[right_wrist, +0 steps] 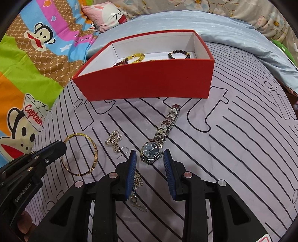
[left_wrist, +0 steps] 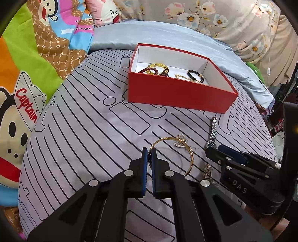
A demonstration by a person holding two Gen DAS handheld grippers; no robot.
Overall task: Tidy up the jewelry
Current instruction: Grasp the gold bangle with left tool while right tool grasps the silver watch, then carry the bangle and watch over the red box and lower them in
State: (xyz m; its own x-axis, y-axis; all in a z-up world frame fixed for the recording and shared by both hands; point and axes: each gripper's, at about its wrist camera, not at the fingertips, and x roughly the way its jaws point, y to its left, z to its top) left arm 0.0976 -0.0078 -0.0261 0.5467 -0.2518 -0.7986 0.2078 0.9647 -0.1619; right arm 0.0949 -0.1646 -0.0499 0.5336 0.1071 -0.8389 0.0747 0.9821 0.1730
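Where the cartoon blanket point(left_wrist: 22, 104) reads "Captain", the bed holds a red box point(right_wrist: 149, 82) of bracelets; nearer, left tongs point(left_wrist: 148, 154) — marked "GenRobot.AI" — pinch the gold bangle point(right_wrist: 82, 154), and right tongs point(right_wrist: 149, 158) — "DAS" — gape around the watch point(right_wrist: 151, 150).

A box point(right_wrist: 143, 82) sits on the bed point(right_wrist: 232, 149), and several beaded bracelets point(right_wrist: 136, 56) lie inside it. In front of the box lie, from left to right, a bangle point(right_wrist: 82, 154), an earring point(right_wrist: 113, 140) and a watch point(right_wrist: 158, 141), each apart from the others. A 2nd earring point(right_wrist: 137, 184) lies nearer than these, between the earring and the watch, while pillows point(right_wrist: 109, 14) and a quilt point(right_wrist: 37, 61) lie behind and to the left of the box.
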